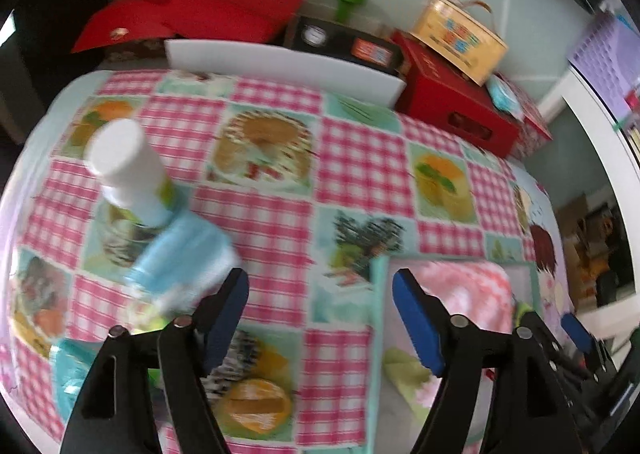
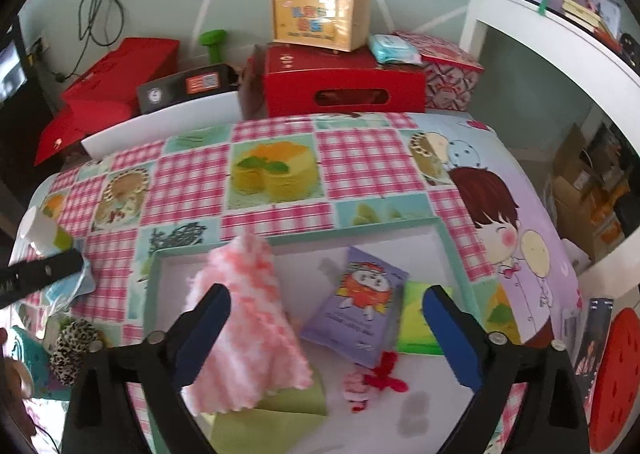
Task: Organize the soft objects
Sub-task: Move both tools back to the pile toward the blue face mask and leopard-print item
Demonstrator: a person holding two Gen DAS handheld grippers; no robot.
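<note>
A shallow white tray with a teal rim lies on the checked tablecloth. In it are a pink and white fluffy cloth, a green cloth under it, a purple packet, a green packet and a small red and white bow. My right gripper is open and empty above the tray. My left gripper is open and empty over the tablecloth, left of the tray. A light blue soft pack lies by its left finger. A leopard-print scrunchie lies left of the tray.
A white-capped bottle stands behind the blue pack. Red boxes, a handled tan box, a black box and a white board line the far table edge. A white shelf stands at the right.
</note>
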